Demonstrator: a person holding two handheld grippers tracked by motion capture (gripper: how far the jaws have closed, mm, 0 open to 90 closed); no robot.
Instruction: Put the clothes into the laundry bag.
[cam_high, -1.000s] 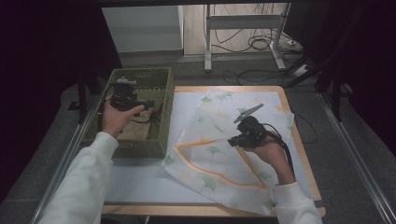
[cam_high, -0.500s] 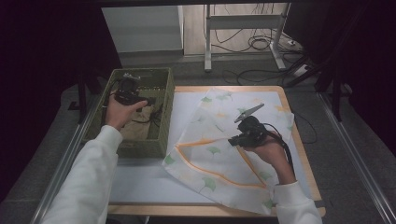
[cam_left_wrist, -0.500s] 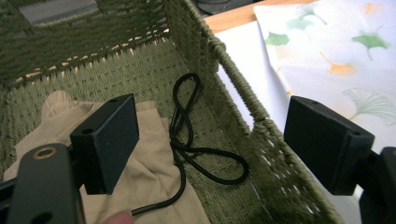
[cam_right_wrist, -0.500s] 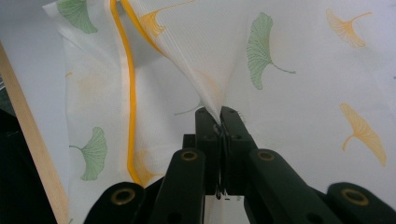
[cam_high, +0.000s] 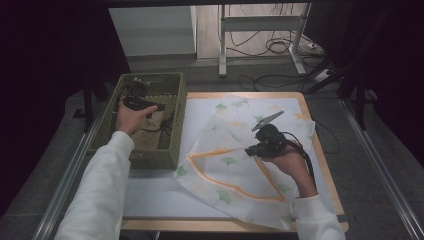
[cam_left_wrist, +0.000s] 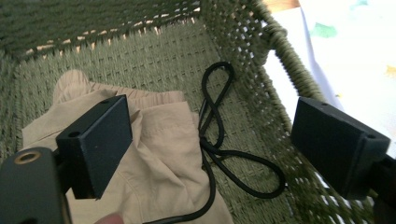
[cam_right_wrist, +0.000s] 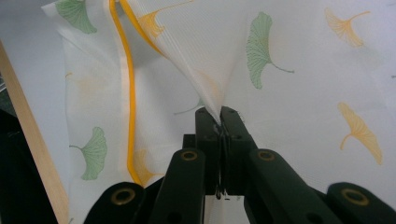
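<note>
My left gripper (cam_high: 136, 95) is down inside the green woven basket (cam_high: 176, 131). Its jaws have just been opening and now stand wide apart (cam_left_wrist: 215, 126), with nothing pressed between them. Below them lies a crumpled beige garment (cam_left_wrist: 159, 154), and a black cord (cam_left_wrist: 219, 140) loops across the basket floor. My right gripper (cam_high: 256, 150) is shut on a raised fold of the white ginkgo-print mesh cloth (cam_high: 235, 165), pinching it into a peak (cam_right_wrist: 220, 116). An orange-trimmed edge (cam_right_wrist: 128, 93) runs along the cloth (cam_right_wrist: 299, 84).
The cloth lies over a white sheet (cam_high: 150, 195) on a wooden-edged table (cam_high: 327, 165). The basket stands at the table's left end. Metal rails (cam_high: 380, 170) run along both sides, and cables lie on the floor beyond the far edge.
The left hand has shifted a little deeper and lower into the basket, toward its far end. The right hand and the pinched cloth have stayed in place.
</note>
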